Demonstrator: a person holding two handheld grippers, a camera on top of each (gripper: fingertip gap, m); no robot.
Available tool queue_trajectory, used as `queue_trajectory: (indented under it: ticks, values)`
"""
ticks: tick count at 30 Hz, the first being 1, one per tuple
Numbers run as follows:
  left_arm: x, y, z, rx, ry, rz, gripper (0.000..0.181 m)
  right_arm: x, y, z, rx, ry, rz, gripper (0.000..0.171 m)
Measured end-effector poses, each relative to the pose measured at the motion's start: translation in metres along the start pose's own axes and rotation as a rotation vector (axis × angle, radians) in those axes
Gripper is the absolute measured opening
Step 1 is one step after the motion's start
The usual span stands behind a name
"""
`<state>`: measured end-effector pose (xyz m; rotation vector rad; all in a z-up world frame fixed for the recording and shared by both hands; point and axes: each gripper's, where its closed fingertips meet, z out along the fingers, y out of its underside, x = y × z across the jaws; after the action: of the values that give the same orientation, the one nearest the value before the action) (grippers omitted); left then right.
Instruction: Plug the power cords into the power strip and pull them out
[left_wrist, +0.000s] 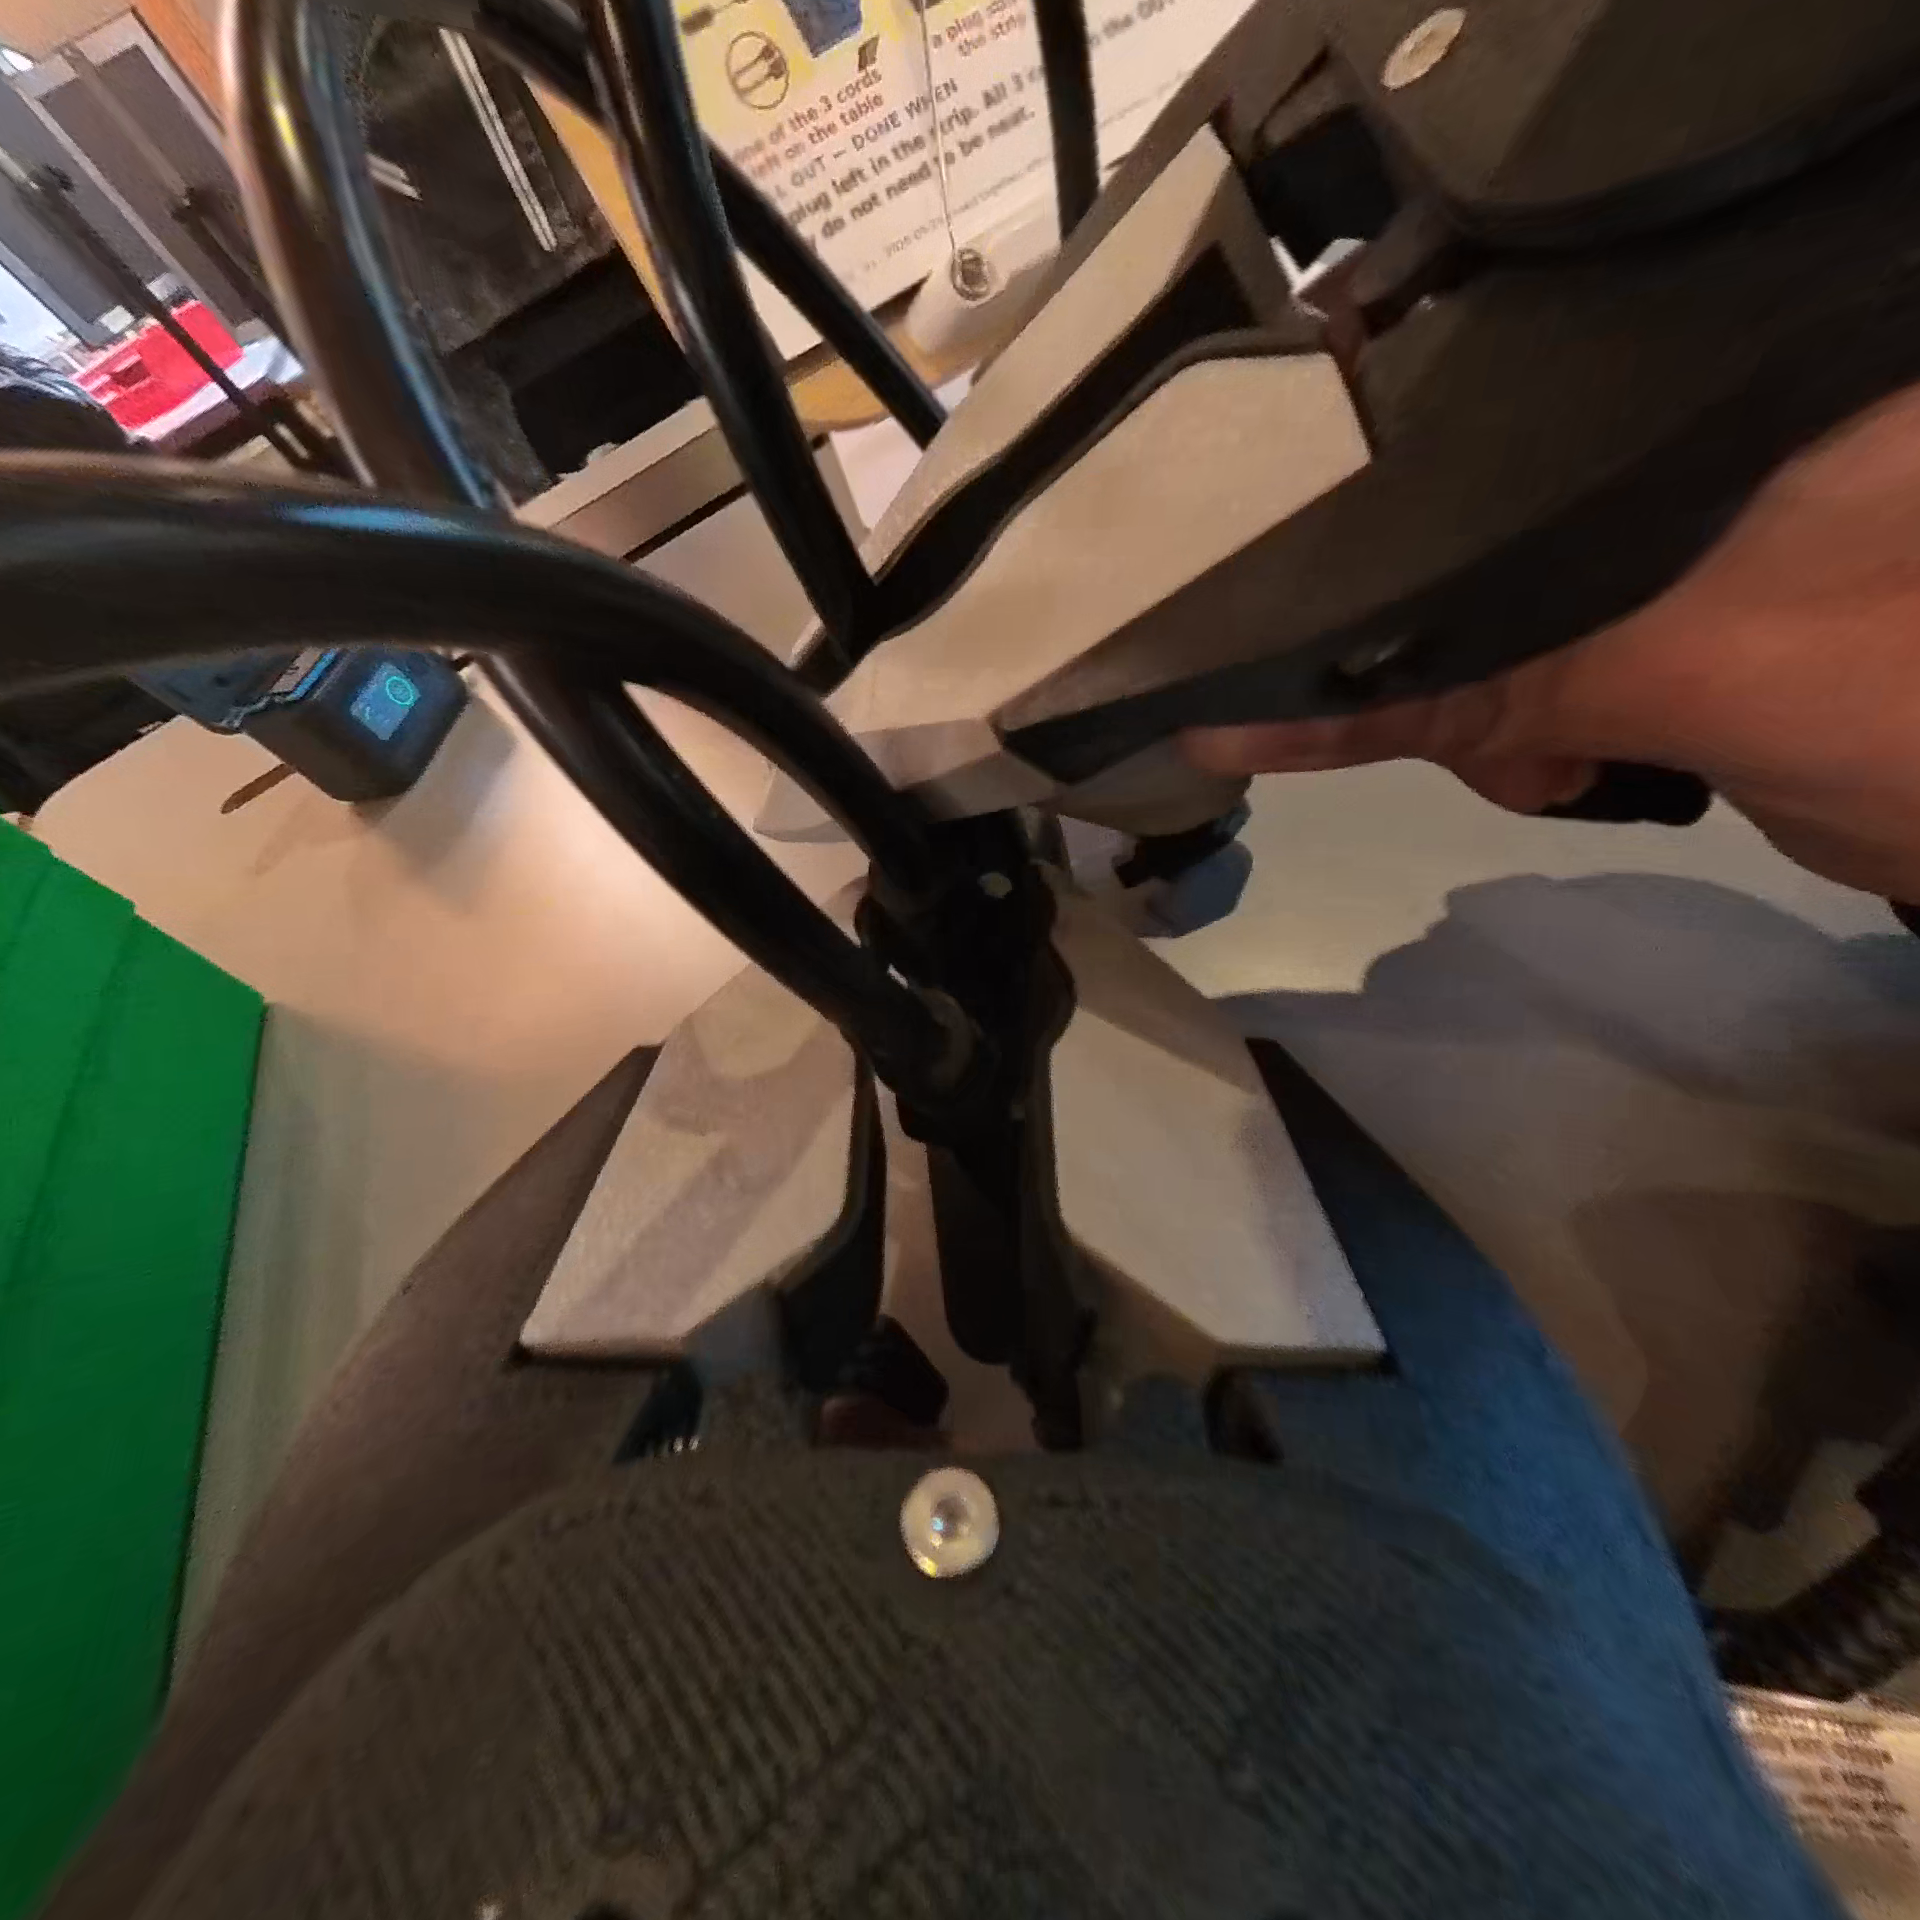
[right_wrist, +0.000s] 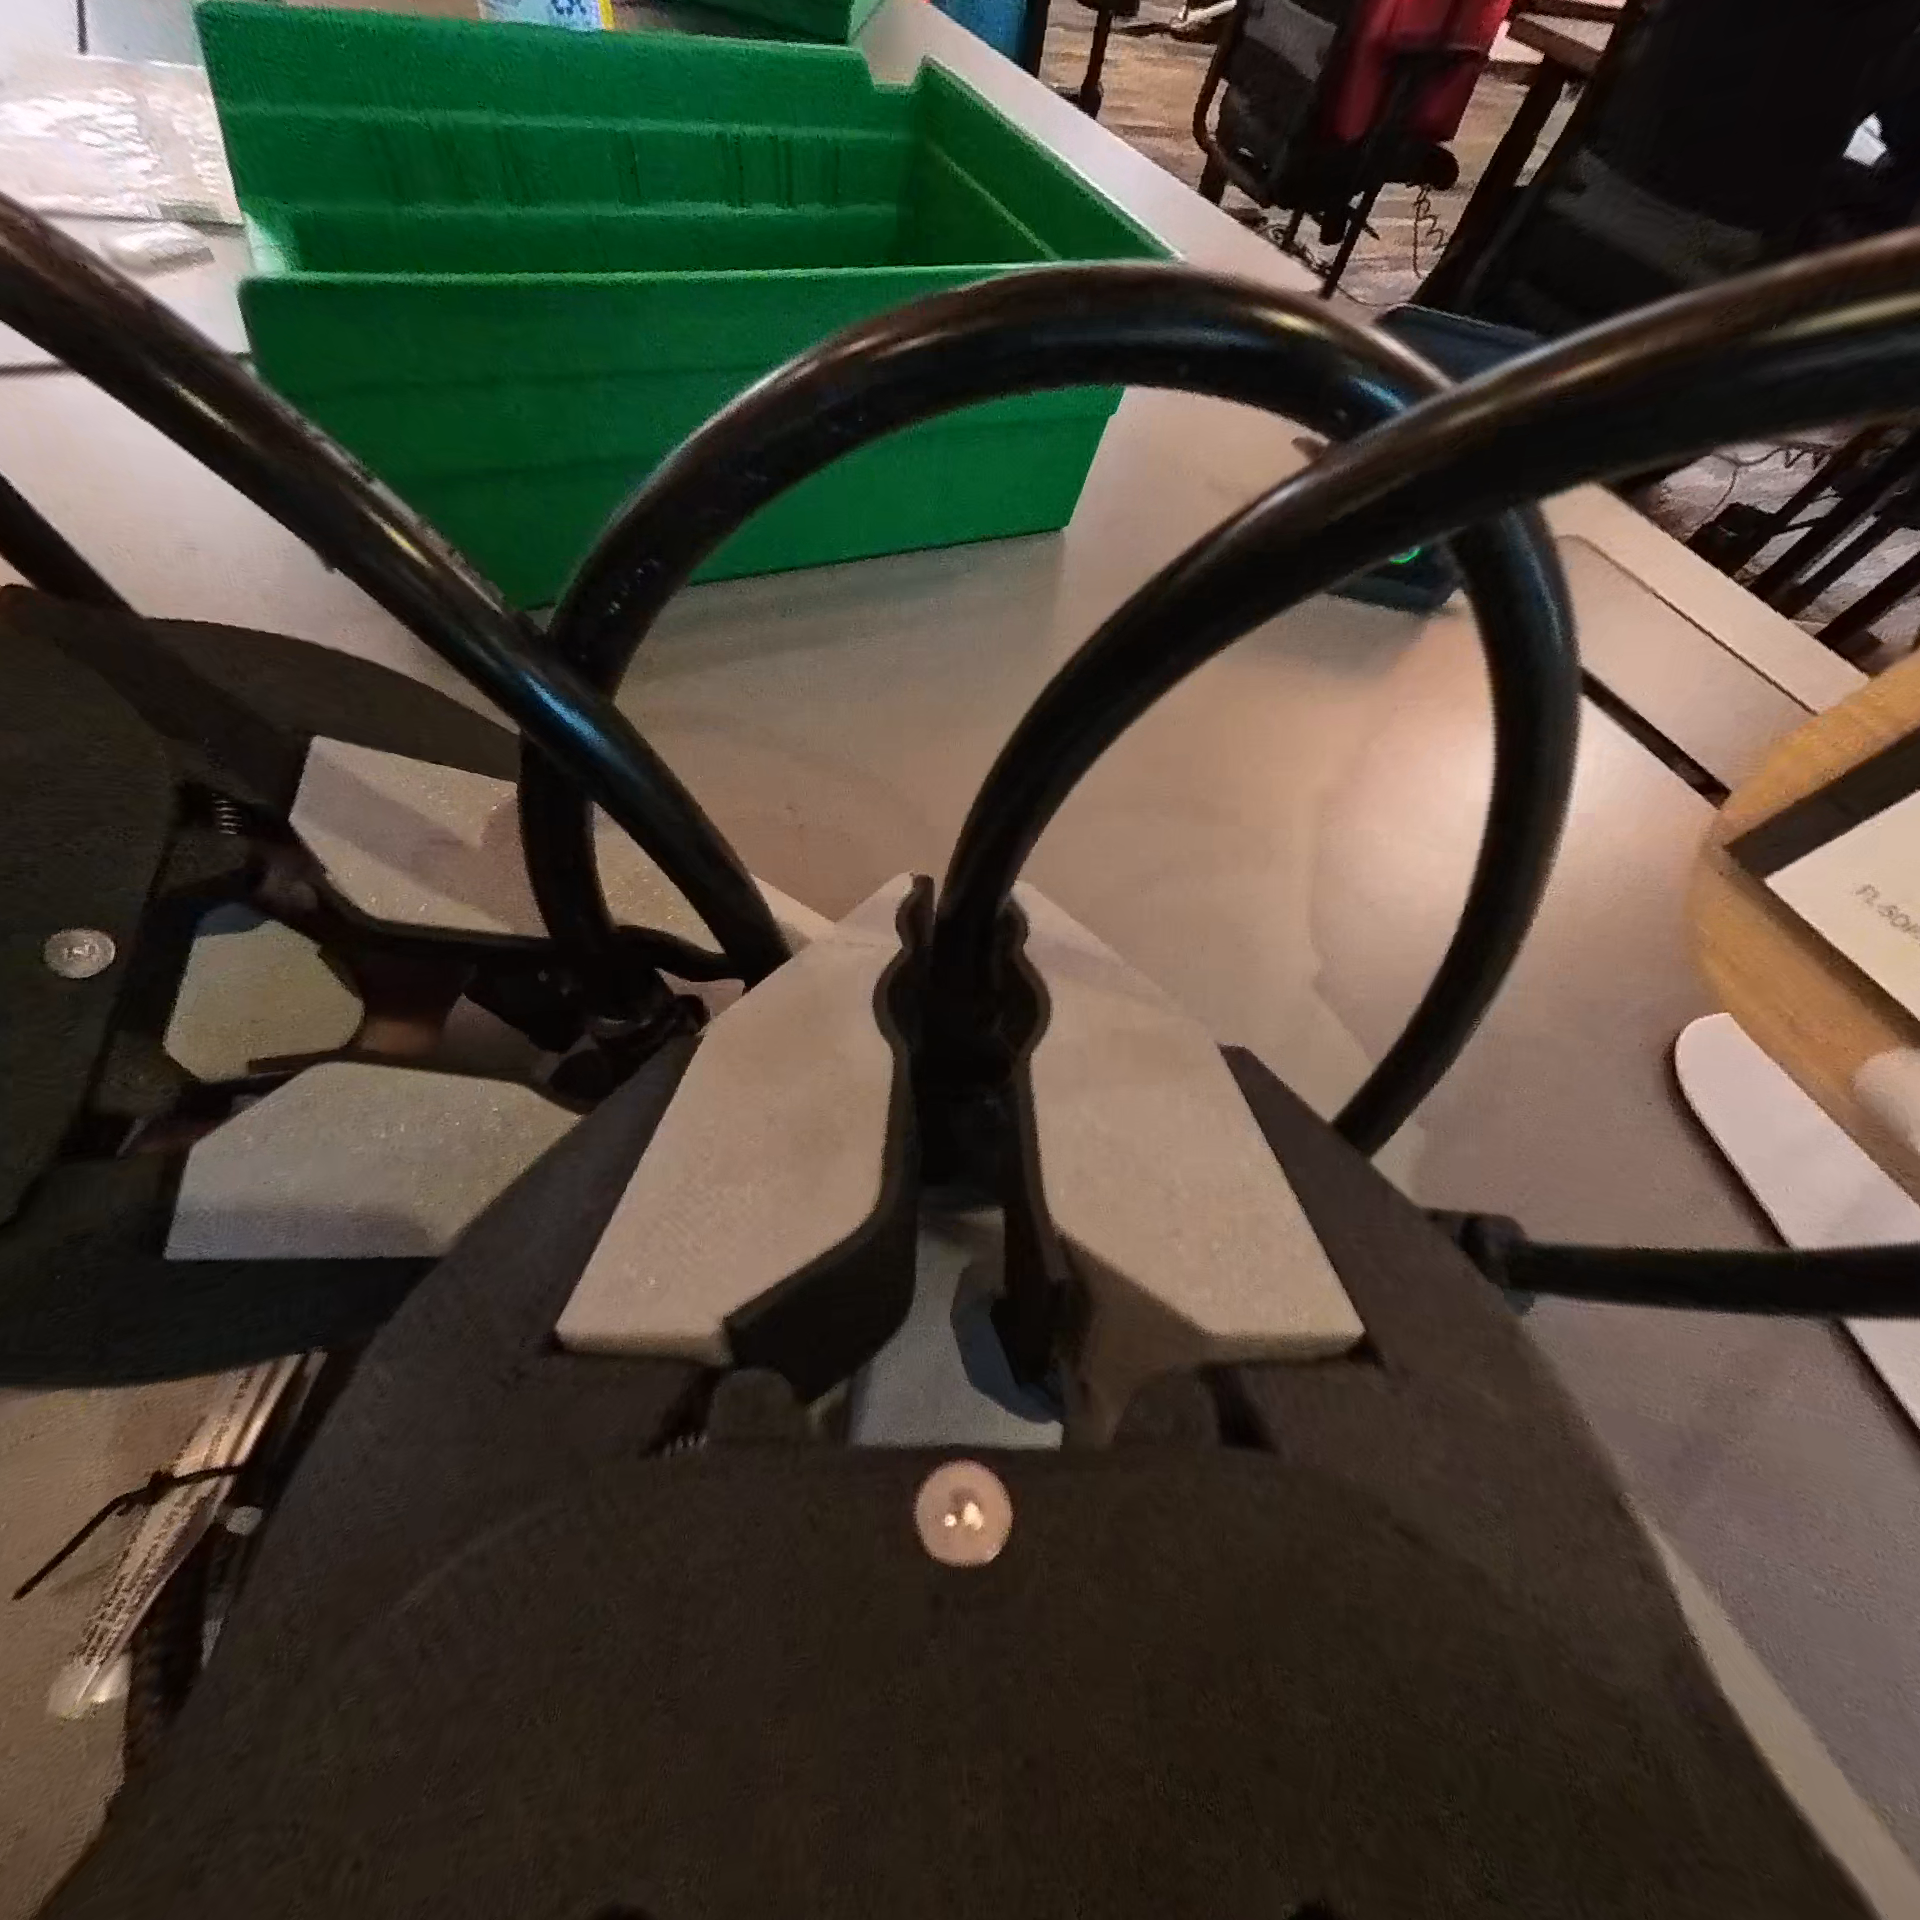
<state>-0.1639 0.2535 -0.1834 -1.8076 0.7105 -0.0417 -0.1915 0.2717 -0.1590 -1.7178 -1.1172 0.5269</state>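
Note:
My left gripper (left_wrist: 966, 997) is shut on a black power cord plug (left_wrist: 971, 1049) held between its grey pads. My right gripper (right_wrist: 961, 925) is shut on another black cord (right_wrist: 951, 1049) at its plug end. The two grippers meet tip to tip: the right one (left_wrist: 883, 769) comes in from the upper right in the left wrist view, and the left one (right_wrist: 644, 1008) comes in from the left in the right wrist view. Thick black cords (right_wrist: 1143, 312) loop up over both grippers. I cannot make out the power strip; the grippers hide what lies beneath them.
A green bin (right_wrist: 623, 416) stands on the grey table (right_wrist: 1195, 727) just beyond the grippers. A wooden stand holding a sheet (right_wrist: 1797, 831) is at the right. A small black device (left_wrist: 364, 717) sits near the bin. A person's hand (left_wrist: 1714, 675) holds the right gripper.

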Motion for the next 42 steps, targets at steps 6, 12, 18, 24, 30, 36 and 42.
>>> queue_trajectory:
  ticks: [6, 12, 18, 24, 30, 36, 42]
  values:
    - [0.008, 0.006, 0.005, -0.063, -0.012, 0.039, 0.023, 0.016, 0.012, 0.009, 0.030, -0.275, 0.402, 0.009]
    - [0.009, 0.002, 0.010, -0.043, 0.000, 0.044, 0.022, 0.009, 0.009, 0.002, -0.010, -0.094, 0.116, 0.009]
    - [0.004, -0.001, 0.002, -0.006, 0.010, 0.013, 0.022, 0.001, 0.004, -0.002, -0.009, -0.063, 0.021, 0.009]
    - [0.011, 0.004, 0.007, -0.060, 0.001, 0.035, 0.022, 0.018, 0.012, 0.006, 0.031, -0.260, 0.373, 0.009]
    - [-0.002, 0.008, 0.009, -0.074, -0.021, 0.006, 0.022, 0.001, -0.006, -0.010, 0.048, -0.083, 0.059, 0.008]
    - [0.000, 0.008, 0.006, -0.063, -0.002, 0.016, 0.022, 0.016, -0.015, -0.013, 0.119, -0.061, 0.124, 0.008]
    - [0.012, 0.006, 0.002, -0.038, 0.115, -0.004, 0.022, 0.064, -0.026, -0.053, 0.305, -0.044, 0.306, 0.008]
